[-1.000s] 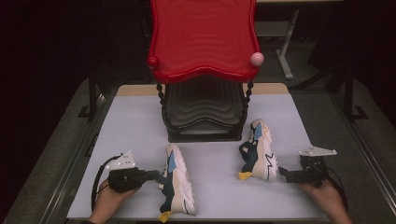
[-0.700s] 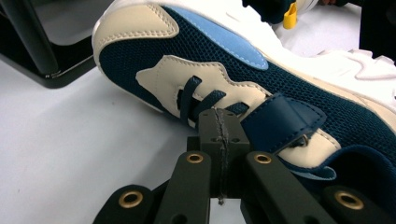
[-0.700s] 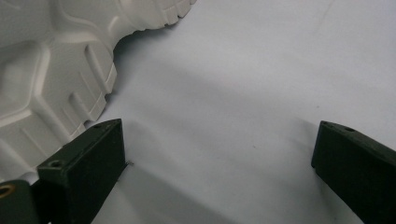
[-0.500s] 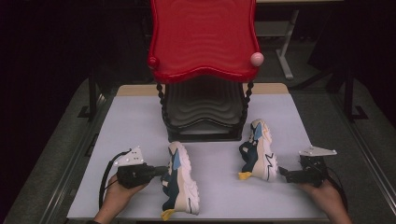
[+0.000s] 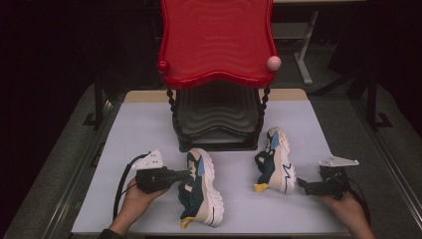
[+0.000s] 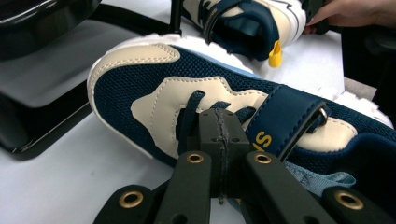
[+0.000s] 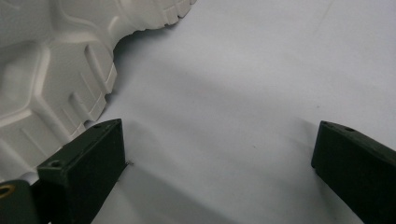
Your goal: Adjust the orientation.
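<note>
Gripping the near shoe [image 5: 201, 191] by its laces, the clenched left tool [image 6: 219, 128] needed a steady, level push toward the rack [image 5: 216, 127] ahead.

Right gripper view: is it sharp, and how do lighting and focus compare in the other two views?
Right gripper view: pale shoe sole soft, close and washed out; a soft shadow lies on the table. Left gripper view: navy shoe crisp, rack base blurred with glare. High view: surroundings dark, table lit, red shelf glossy.
</note>
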`<state>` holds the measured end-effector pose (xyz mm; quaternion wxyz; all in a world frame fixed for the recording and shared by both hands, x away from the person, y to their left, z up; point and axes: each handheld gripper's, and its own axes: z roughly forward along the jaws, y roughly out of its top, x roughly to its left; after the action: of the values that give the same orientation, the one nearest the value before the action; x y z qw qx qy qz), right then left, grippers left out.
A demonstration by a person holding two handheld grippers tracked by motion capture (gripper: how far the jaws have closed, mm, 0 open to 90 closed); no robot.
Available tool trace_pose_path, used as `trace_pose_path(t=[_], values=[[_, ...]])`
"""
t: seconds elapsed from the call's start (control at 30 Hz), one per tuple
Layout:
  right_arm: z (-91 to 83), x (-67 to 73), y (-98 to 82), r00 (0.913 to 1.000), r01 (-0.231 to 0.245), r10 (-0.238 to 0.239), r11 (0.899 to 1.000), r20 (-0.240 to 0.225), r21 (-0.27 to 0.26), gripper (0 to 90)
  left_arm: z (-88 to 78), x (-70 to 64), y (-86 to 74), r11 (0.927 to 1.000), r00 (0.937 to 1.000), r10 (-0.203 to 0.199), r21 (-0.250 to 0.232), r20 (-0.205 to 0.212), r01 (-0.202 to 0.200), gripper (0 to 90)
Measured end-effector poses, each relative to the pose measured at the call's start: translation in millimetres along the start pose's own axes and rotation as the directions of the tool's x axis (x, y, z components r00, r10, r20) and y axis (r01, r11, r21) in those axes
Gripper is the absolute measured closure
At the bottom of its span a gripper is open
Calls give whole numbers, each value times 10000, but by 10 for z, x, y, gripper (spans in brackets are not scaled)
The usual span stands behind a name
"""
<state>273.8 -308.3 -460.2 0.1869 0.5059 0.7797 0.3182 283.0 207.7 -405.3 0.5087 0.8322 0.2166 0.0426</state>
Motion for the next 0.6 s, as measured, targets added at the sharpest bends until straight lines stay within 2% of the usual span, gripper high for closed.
trace_pose_path(t=[0.1, 0.23, 0.3, 0.4, 0.5, 0.53, 0.57, 0.6], values=[[0, 0, 0, 10000, -1, 1, 10000, 1, -2, 21, 88, 7, 68, 10000, 9999, 88, 25, 132, -88, 900], [0, 0, 0, 10000, 1, -1, 10000, 2, -4, 21, 182, -1, 123, 9995, 9997, 212, 224, 82, -213, 900], [0, 0, -1, 10000, 3, -3, 10000, 1, -6, 20, 242, 5, 148, 9997, 9997, 177, 139, 185, -180, 900], [0, 0, 0, 10000, -1, 1, 10000, 1, -5, 21, 393, -3, 222, 9983, 9990, 421, 397, 162, -427, 900], [0, 0, -1, 10000, 3, -3, 10000, 0, -6, 21, 530, 0, 269, 9977, 9986, 467, 480, 263, -479, 900], [0, 0, -1, 10000, 3, -3, 10000, 0, -6, 21, 530, 0, 269, 9977, 9986, 467, 480, 263, -479, 900], [0, -1, -1, 10000, 10, -10, 10000, 1, -10, 21, 621, -5, 301, 9966, 9980, 553, 599, 295, -570, 900], [0, -1, -1, 10000, 10, -10, 10000, 1, -10, 21, 621, -5, 301, 9966, 9980, 553, 599, 295, -570, 900]])
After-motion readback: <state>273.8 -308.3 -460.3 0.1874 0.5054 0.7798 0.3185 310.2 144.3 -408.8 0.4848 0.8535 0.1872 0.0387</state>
